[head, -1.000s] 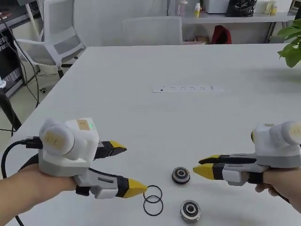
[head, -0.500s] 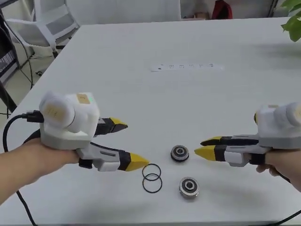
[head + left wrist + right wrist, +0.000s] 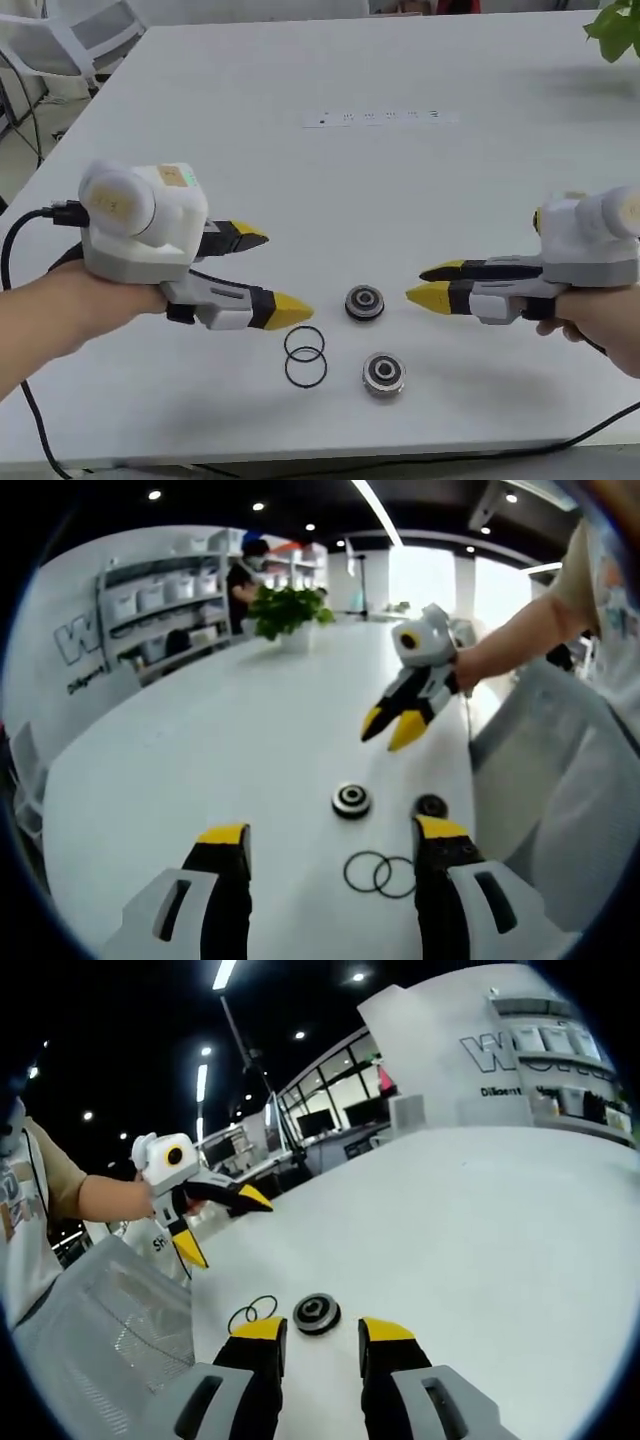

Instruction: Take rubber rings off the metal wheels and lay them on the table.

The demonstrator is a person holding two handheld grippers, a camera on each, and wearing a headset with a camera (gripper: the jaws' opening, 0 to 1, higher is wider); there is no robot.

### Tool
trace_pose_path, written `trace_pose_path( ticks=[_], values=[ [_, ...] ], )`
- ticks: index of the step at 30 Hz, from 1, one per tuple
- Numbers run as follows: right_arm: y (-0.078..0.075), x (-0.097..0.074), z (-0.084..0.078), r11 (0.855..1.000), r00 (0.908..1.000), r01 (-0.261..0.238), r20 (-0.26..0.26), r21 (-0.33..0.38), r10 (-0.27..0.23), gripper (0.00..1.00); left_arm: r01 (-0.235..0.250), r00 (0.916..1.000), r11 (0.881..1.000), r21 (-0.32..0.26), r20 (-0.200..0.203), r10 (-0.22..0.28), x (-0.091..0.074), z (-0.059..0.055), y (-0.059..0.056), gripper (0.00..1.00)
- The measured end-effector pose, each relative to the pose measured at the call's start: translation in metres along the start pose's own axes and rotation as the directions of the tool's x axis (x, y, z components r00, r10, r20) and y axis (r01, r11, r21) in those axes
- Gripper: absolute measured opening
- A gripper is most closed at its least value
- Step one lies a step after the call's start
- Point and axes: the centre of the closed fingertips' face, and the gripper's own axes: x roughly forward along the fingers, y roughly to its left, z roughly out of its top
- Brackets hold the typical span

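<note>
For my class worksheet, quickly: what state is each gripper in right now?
Left gripper: open wide, holding nothing.
Right gripper: open a little, holding nothing.

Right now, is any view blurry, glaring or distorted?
Head view: sharp, evenly lit, faint soft shadows on the table. Left gripper view: fisheye curving, windows blown out white. Right gripper view: fisheye curving, ceiling lamps glaring against darkness.
</note>
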Motion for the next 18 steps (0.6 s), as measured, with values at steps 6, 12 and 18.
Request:
trace_pose_path(
  ticks=[6, 12, 18],
  values=[
    [-0.003, -0.002, -0.001, 1.0, 1.0, 0.001, -0.003, -0.019, -0.001, 0.27, 0.007, 1.0, 1.0, 0.002, 0.001, -0.007, 0.008, 0.002, -0.001, 0.65],
    [-0.006, 0.001, -0.005, 0.999, 0.9998, -0.001, -0.019, -0.045, 0.0, 0.28, 0.019, 0.9998, 1.0, 0.007, -0.01, -0.019, 0.016, 0.001, -0.002, 0.64],
    [-0.008, 0.008, -0.008, 0.997, 0.9994, -0.012, -0.033, -0.07, 0.009, 0.27, 0.028, 0.9994, 1.0, 0.009, -0.019, -0.028, 0.025, 0.0, -0.001, 0.62]
  ],
)
